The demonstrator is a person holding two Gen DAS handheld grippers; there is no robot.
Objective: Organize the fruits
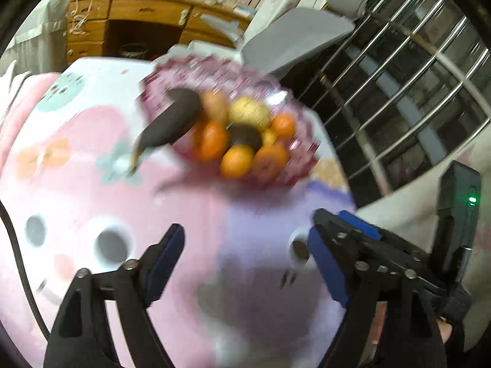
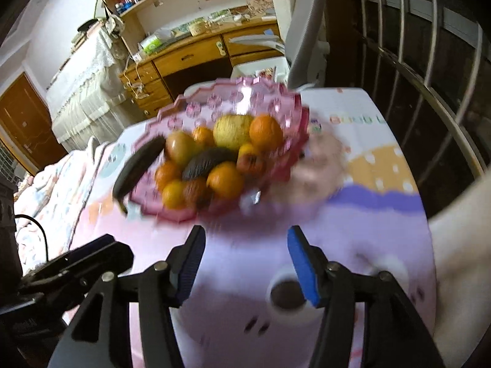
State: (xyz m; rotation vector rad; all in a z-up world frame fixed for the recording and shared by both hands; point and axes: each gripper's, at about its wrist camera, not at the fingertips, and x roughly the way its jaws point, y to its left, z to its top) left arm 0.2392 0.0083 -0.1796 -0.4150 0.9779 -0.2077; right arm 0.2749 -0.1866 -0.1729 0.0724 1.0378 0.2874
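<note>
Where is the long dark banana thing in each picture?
Left wrist view: the dark banana is left of centre, leaning over the left rim of the pink bowl, tip hanging out over the cloth.
Right wrist view: the dark banana is left of centre, again hanging over the bowl's left rim.
Shared landmark: the yellow-green fruit at the back of the bowl.

Motion blur smears the pink bowl and its fruit in both views. The dark fruit over the rim cannot be identified. The tabletop pattern is unreadable.
</note>
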